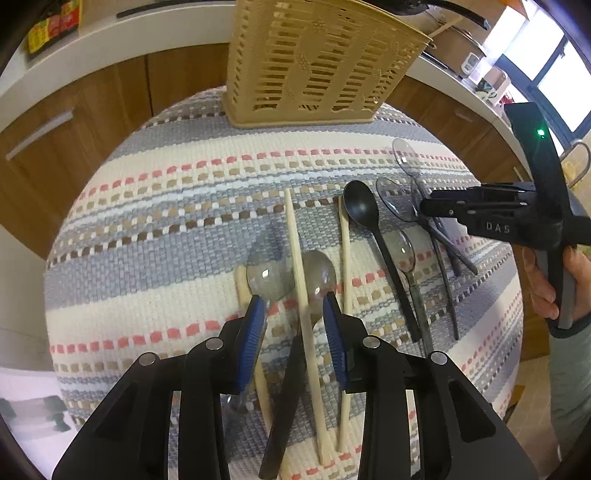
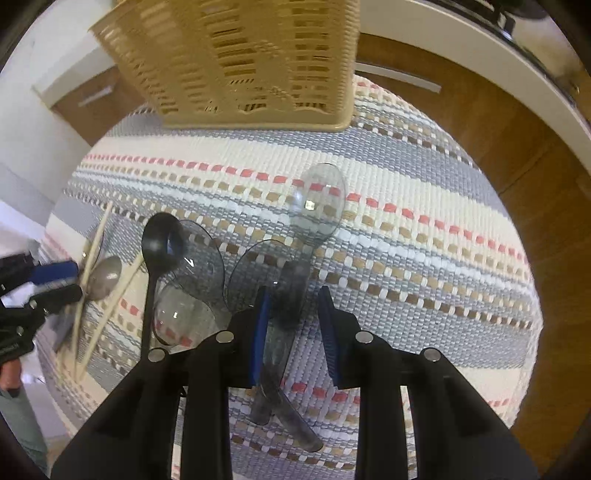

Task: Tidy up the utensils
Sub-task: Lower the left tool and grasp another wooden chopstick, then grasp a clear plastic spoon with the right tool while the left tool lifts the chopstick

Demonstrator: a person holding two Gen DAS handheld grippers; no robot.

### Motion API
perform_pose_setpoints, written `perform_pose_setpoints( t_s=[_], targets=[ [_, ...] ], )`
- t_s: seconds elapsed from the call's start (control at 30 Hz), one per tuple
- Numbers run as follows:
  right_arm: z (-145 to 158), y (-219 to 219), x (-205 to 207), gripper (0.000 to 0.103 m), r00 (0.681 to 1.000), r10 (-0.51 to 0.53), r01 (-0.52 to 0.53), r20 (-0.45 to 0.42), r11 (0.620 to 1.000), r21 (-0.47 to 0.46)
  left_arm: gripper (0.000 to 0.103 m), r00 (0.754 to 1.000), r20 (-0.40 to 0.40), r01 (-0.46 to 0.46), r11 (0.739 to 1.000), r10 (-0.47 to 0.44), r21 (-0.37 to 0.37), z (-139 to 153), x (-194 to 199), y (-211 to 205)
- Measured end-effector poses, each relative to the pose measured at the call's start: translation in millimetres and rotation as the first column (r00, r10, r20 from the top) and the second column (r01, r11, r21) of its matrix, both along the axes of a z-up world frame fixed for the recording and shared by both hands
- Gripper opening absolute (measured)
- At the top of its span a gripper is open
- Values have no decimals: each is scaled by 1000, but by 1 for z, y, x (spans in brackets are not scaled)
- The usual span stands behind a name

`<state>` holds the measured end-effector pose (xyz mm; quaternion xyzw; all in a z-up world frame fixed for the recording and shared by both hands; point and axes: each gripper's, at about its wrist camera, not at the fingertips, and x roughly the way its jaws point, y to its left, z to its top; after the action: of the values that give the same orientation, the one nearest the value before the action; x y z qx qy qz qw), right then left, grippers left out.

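Observation:
A beige slotted utensil basket (image 1: 314, 62) stands at the far edge of a striped woven mat (image 1: 155, 229); it also shows in the right wrist view (image 2: 251, 62). My left gripper (image 1: 295, 306) is open above a wooden chopstick (image 1: 301, 280) and two clear grey spoons (image 1: 267, 275). A black spoon (image 1: 364, 210) and several clear spoons (image 1: 404, 249) lie to the right. My right gripper (image 2: 293, 295) is open, its fingers either side of a smoky clear spoon (image 2: 291, 291). A clear spoon (image 2: 321, 199) lies ahead of it.
Wooden cabinets (image 1: 74, 122) and a white counter (image 1: 122, 33) curve behind the mat. Chopsticks (image 2: 92, 266) and a black spoon (image 2: 160, 240) lie left of the right gripper. A hand (image 1: 546, 280) holds the right tool.

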<state>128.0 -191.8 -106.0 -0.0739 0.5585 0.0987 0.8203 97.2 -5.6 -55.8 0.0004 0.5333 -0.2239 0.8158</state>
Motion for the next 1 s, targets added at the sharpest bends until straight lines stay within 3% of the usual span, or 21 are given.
perform_pose_setpoints(
  t_s=[0.2, 0.3, 0.33, 0.4, 0.63, 0.73, 0.83, 1.0],
  targets=[
    [0, -2, -9, 13, 1000, 19, -19, -2, 1000, 4, 29, 999, 42, -2, 994, -2, 109, 0, 5, -25],
    [1, -12, -15, 8, 1000, 12, -12, -3, 999, 33, 17, 999, 47, 6, 994, -12, 108, 0, 3, -34],
    [1, -15, -16, 7, 1000, 10, -10, -5, 999, 38, 7, 998, 62, 6, 993, -13, 118, 1, 1, -37],
    [2, -20, -20, 7, 1000, 4, -4, -3, 999, 41, 4, 997, 79, -7, 992, -3, 124, 5, -1, -38],
    [11, -55, -36, 7, 998, -48, 47, 39, 999, 24, 4, 997, 72, -18, 1000, 20, -24, 15, -5, -13],
    [21, -66, -32, 12, 996, -80, 76, 41, 994, 81, 4, 998, 52, -21, 996, 26, -87, 15, -2, -4],
    [26, -70, -25, 25, 994, -102, 97, 42, 989, 112, 4, 998, 45, -37, 994, 41, -99, 15, 2, 8],
    [23, -62, -1, 27, 993, -120, 117, 20, 986, 116, 4, 997, 56, -52, 993, 58, -104, 14, -1, 15]
  ],
)
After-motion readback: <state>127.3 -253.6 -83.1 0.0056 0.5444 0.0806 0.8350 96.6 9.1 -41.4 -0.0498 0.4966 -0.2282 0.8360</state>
